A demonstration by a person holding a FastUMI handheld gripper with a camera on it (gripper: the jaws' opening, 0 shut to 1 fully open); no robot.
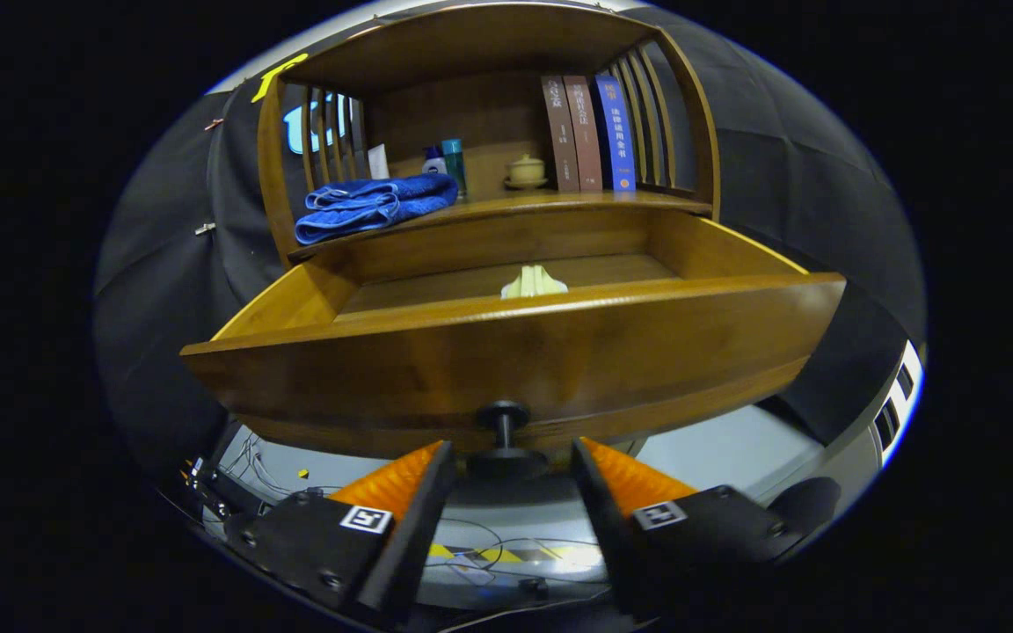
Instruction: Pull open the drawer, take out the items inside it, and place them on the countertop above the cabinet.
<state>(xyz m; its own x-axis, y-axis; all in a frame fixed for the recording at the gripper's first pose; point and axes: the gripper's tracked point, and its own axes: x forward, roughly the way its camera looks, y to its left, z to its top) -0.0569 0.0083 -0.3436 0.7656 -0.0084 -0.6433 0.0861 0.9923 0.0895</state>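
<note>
A: Where do the tongs stand?
B: The gripper [506, 462] is spread apart, its fingers flanking the drawer's knob [504, 437] without pressing on it.
A: And the drawer [506, 352]?
B: Pulled out; a pale folded item [534, 282] lies inside, behind the front panel.
A: What surrounds it?
B: On the countertop [559, 205]: a blue towel [373, 205], bottles [447, 163], a small lidded cup [526, 170], three upright books [588, 134].
</note>
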